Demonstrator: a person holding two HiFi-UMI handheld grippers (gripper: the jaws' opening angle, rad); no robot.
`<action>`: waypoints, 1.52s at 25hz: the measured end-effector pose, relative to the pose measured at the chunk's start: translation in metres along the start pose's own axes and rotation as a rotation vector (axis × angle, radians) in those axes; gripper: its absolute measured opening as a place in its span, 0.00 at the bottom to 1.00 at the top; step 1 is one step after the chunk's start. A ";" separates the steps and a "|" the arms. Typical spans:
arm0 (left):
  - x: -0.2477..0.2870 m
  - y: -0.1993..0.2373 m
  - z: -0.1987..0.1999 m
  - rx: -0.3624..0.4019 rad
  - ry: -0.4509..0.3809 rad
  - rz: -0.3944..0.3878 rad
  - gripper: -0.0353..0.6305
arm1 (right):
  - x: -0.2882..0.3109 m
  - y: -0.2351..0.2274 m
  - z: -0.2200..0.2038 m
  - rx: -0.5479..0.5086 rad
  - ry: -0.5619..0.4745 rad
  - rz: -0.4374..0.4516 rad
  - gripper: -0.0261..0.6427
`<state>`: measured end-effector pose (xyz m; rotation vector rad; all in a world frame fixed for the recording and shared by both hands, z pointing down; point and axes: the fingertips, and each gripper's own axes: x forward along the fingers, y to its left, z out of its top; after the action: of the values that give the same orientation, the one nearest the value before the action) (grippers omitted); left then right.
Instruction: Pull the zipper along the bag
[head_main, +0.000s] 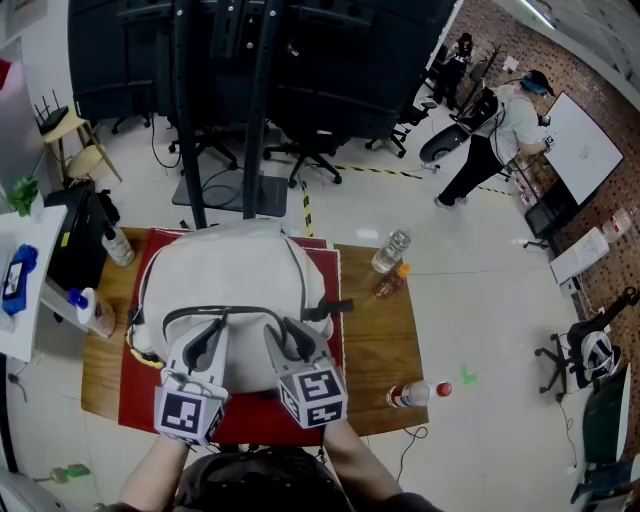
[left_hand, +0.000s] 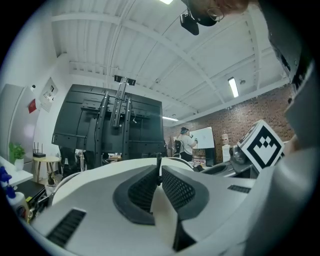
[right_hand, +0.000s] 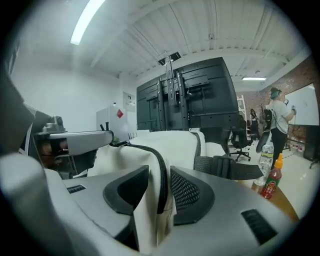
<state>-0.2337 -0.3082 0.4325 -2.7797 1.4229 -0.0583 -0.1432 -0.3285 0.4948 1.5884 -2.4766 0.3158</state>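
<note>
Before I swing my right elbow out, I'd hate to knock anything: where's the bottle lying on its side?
Head view: the bottle lies at the wooden table near right corner, just right of the red mat and the right gripper.

The left hand-held gripper (left_hand: 159, 179) pinches a fold of white bag (left_hand: 164, 220), a dark zipper tab (left_hand: 159, 169) upright between its tips

Wooden table (head_main: 380, 340) is bearing a red mat (head_main: 135, 405)
White bag (head_main: 230, 270) is lying on the mat; bottles (head_main: 391, 250) are sitting alongside.

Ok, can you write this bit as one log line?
left fingers: shut on bag | right fingers: open, zipper between | bag: on table
</note>
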 end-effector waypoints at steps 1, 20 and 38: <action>0.000 0.001 -0.001 -0.003 0.002 0.001 0.12 | 0.003 0.000 0.000 -0.003 0.011 0.004 0.25; -0.005 0.030 0.007 -0.042 0.006 0.021 0.11 | 0.003 -0.002 -0.002 0.002 0.005 0.042 0.11; -0.034 0.095 -0.006 -0.063 0.029 0.098 0.11 | 0.005 0.000 -0.003 0.000 -0.004 0.033 0.11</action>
<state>-0.3311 -0.3360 0.4344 -2.7638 1.5927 -0.0534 -0.1450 -0.3326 0.4990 1.5503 -2.5083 0.3172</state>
